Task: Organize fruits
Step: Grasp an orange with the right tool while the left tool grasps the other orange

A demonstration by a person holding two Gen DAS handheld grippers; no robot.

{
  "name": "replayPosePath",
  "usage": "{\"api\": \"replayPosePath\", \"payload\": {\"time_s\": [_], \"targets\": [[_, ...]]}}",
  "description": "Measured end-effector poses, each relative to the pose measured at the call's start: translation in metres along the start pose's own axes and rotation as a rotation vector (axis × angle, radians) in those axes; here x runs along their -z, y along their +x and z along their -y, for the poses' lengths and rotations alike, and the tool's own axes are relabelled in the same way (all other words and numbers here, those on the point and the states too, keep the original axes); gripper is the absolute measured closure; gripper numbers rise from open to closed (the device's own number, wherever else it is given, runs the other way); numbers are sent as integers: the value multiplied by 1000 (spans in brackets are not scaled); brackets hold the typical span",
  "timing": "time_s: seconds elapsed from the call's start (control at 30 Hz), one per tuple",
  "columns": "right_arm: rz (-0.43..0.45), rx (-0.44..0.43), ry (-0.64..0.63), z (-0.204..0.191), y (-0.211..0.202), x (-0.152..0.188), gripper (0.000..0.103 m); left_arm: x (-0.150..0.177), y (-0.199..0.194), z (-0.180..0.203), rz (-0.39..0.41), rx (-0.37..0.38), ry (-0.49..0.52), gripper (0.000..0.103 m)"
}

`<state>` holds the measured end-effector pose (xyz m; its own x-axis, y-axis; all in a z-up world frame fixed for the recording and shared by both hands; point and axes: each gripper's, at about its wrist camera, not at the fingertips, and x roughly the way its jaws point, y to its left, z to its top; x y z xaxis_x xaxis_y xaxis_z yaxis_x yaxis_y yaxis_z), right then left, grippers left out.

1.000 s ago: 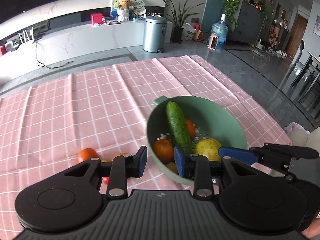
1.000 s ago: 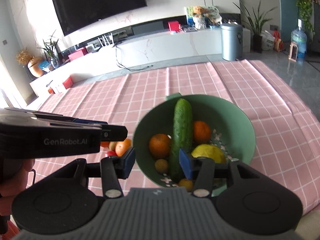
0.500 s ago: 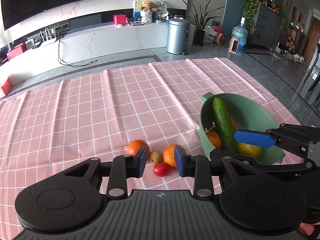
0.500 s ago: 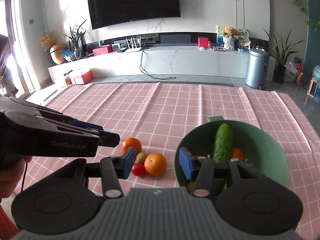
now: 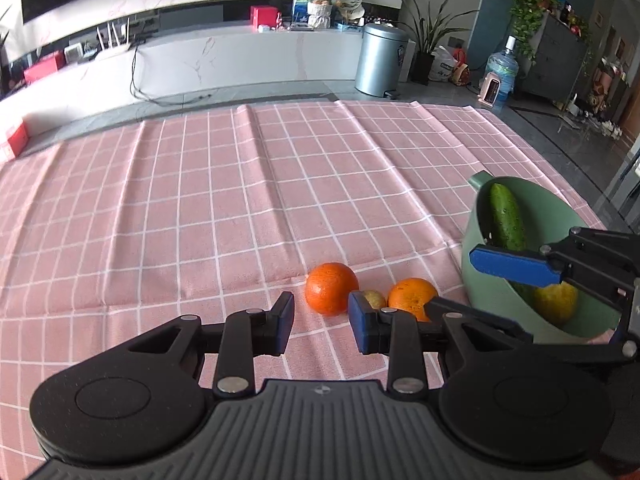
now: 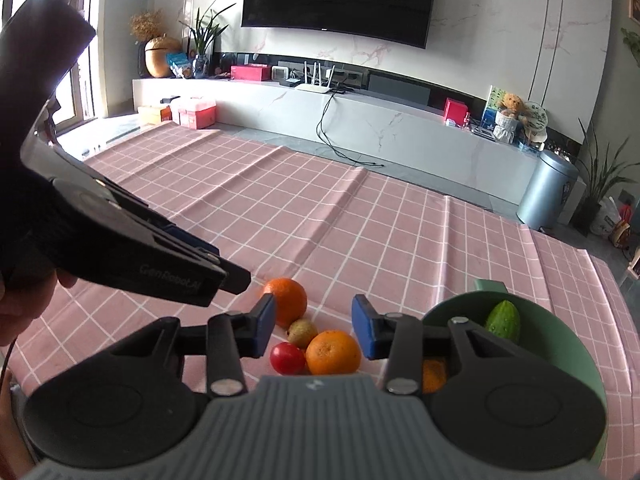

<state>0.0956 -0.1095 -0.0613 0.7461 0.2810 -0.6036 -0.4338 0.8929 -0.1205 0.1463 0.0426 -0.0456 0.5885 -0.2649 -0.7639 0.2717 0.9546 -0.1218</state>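
Two oranges [image 5: 331, 288] [image 5: 412, 296], a small brownish kiwi [image 5: 374, 299] and a red tomato [image 6: 287, 357] lie together on the pink checked cloth. A green bowl [image 5: 476, 248] to their right holds a cucumber [image 5: 507, 216], a yellow fruit [image 5: 558, 303] and an orange [image 6: 434, 374]. My left gripper [image 5: 320, 326] is open and empty, just short of the left orange. My right gripper [image 6: 314, 326] is open and empty above the loose fruits; its blue pad [image 5: 514, 265] shows over the bowl in the left wrist view.
The pink checked cloth [image 5: 240, 200] covers the table, with folds running away from me. A white TV bench [image 6: 360, 128] and a metal bin [image 5: 380, 60] stand on the floor beyond the far edge.
Both grippers have swung left, from over the bowl to over the loose fruits on the cloth. Both have stayed open and empty.
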Motion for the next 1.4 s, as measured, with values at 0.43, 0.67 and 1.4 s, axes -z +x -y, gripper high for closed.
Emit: {"api": "replayPosePath", "payload": {"time_s": [0.43,0.67,1.4], "targets": [[-165,49,-288,-7,38,17,70,-1,36,1,-48,22,108,56],[-242,22,-543,-17,51,24,70,-4,48,4,-36,36,214,56],[-287,70,-599,-28,73,26,63,3,61,1,-26,93,202,61]]}}
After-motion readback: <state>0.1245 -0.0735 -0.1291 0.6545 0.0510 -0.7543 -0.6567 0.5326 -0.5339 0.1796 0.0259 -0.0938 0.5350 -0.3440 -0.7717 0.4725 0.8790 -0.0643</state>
